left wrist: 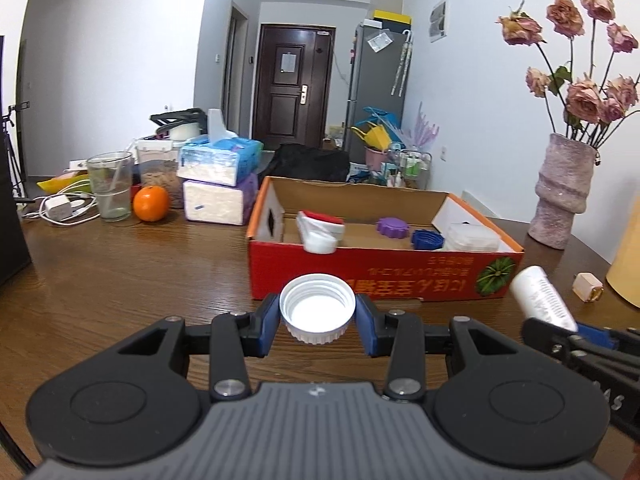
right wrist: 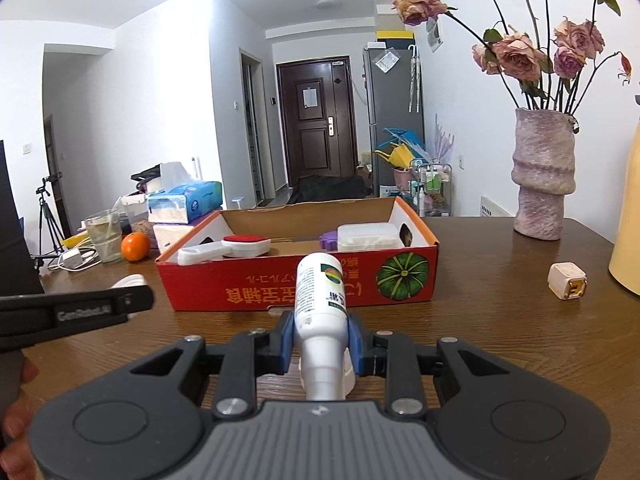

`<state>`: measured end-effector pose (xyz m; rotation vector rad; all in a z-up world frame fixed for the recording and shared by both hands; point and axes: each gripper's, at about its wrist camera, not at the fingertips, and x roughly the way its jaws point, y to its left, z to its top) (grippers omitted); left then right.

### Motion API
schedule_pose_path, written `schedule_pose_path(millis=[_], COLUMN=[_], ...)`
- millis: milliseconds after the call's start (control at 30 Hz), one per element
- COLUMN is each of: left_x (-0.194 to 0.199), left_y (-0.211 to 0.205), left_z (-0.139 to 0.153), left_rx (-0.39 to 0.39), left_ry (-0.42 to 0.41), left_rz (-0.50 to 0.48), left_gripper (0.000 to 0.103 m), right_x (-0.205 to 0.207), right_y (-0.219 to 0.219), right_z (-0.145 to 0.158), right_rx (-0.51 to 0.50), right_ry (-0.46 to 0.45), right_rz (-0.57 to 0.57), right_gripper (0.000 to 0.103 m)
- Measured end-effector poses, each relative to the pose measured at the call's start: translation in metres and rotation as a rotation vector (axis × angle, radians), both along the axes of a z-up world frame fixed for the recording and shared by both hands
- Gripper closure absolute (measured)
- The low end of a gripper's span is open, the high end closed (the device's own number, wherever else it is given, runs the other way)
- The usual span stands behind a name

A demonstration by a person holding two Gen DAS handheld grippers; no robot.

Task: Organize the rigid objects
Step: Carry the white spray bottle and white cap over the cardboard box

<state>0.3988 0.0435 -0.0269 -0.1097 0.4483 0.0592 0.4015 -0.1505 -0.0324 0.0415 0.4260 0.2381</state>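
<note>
My left gripper (left wrist: 318, 312) is shut on a white screw cap (left wrist: 317, 307), open side up, just in front of the red cardboard box (left wrist: 360, 272). The right gripper (right wrist: 320, 326) is shut on a white bottle (right wrist: 319, 300) with a coloured label, base pointing toward the box. That bottle (left wrist: 542, 298) also shows at the right of the left wrist view. Inside the box lie a red-and-white scoop-like item (left wrist: 320, 230), a purple cap (left wrist: 393, 227), a blue cap (left wrist: 427, 239) and a clear lidded container (left wrist: 472, 237).
A pink vase (right wrist: 542, 184) of dried roses stands at the right on the wooden table (left wrist: 120, 280). A small beige cube (right wrist: 567, 281) lies near a yellow object (right wrist: 628, 220). An orange (left wrist: 150, 203), a glass (left wrist: 110, 186), tissue packs (left wrist: 220, 184) and chargers sit at the left.
</note>
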Motion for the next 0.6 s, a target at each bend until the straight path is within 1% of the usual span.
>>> schedule_pose_path(millis=[333, 600], left_x=[0.014, 0.033], left_y=[-0.020, -0.025], left_z=[0.012, 0.021], left_rx=[0.006, -0.002], left_ry=[-0.012, -0.029], left_rz=[-0.032, -0.020], left_gripper=[0.062, 0.062], right_x=[0.011, 0.032], right_y=[0.001, 0.002], right_z=[0.009, 0.017], right_rx=[0.015, 0.024], right_ry=[0.004, -0.005], right_rz=[0.013, 0.017], right_gripper=[0.076, 0.076])
